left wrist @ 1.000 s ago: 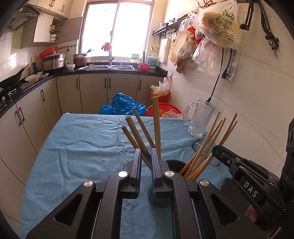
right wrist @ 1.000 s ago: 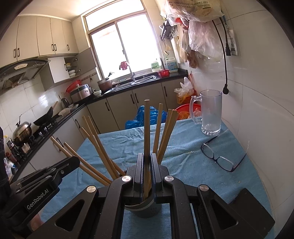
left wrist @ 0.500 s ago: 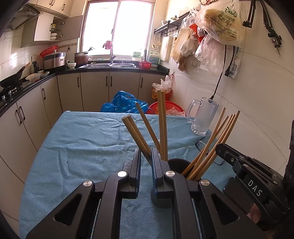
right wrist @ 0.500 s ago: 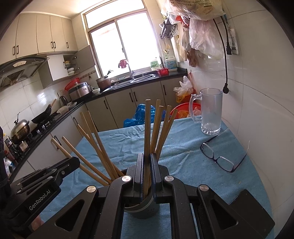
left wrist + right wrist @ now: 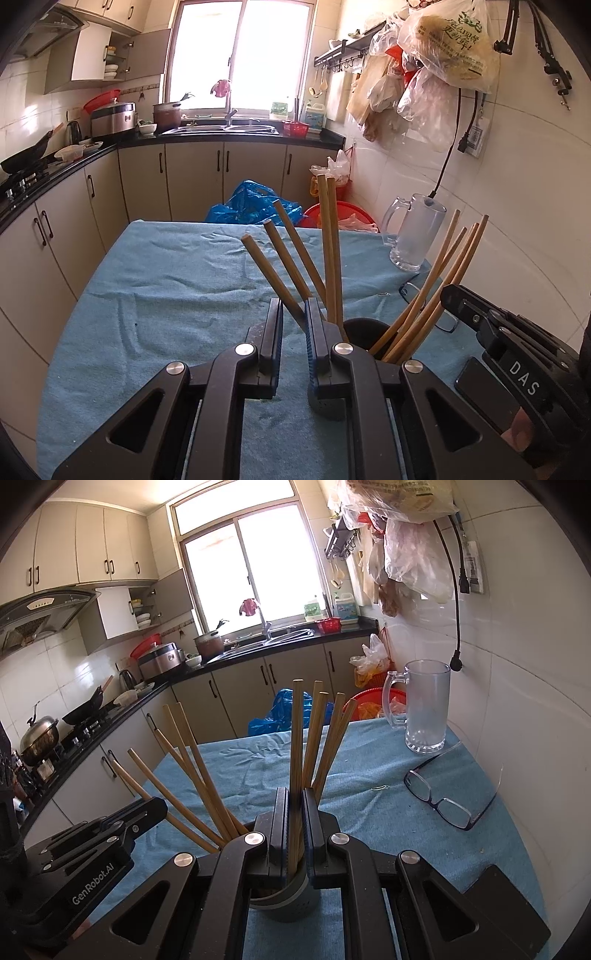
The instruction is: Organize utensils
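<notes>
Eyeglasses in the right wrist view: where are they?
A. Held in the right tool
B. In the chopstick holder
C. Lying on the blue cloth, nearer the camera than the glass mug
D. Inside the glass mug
C: the eyeglasses lie open on the blue cloth, nearer the camera than the glass mug, apart from it.

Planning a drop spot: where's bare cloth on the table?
Free: the blue tablecloth left of and beyond the dark round chopstick holder, up to the far edge. Crowded: the right side, with the clear glass mug, black-framed glasses and a small paperclip.
</notes>
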Demonstrator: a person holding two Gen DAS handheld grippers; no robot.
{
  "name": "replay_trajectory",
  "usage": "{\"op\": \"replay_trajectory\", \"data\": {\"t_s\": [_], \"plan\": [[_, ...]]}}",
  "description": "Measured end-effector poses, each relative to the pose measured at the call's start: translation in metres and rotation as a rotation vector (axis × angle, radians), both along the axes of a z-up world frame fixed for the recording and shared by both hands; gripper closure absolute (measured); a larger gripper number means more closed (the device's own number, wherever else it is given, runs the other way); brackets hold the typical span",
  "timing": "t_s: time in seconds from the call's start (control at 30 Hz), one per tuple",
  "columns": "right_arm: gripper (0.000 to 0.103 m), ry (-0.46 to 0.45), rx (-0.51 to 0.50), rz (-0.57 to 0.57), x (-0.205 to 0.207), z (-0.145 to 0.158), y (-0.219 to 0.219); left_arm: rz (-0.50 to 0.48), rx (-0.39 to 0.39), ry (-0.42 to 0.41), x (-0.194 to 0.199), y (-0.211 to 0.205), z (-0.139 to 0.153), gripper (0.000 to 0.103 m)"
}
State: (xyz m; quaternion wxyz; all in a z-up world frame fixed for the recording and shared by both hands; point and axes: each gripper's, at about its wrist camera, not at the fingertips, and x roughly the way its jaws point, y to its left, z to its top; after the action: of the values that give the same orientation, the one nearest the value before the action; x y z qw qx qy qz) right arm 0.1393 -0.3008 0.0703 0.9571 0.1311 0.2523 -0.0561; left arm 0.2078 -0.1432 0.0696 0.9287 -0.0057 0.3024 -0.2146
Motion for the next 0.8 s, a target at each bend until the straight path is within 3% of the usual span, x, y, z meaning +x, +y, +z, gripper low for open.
{"op": "replay_trajectory", "data": {"t_s": [0.4,0.6,0.7,0.8], "plan": [[0.095,-0.010,-0.008,-0.007,0.000,0.006,-0.003,0.009,-0.003,-0.010,0.002,0.000,0.000,0.083],[0.094,-0.024,-0.012,-0.013,-0.004,0.012,-0.006,0.034,-0.003,-0.024,0.001,0.002,0.003,0.066],[0.089,-0.027,-0.017,-0.017,-0.007,0.014,-0.006,0.045,0.000,-0.034,0.000,0.004,0.005,0.062],[0.073,-0.030,-0.016,-0.028,-0.009,0.016,-0.007,0.062,0.002,-0.046,-0.002,0.006,0.007,0.053]]}}
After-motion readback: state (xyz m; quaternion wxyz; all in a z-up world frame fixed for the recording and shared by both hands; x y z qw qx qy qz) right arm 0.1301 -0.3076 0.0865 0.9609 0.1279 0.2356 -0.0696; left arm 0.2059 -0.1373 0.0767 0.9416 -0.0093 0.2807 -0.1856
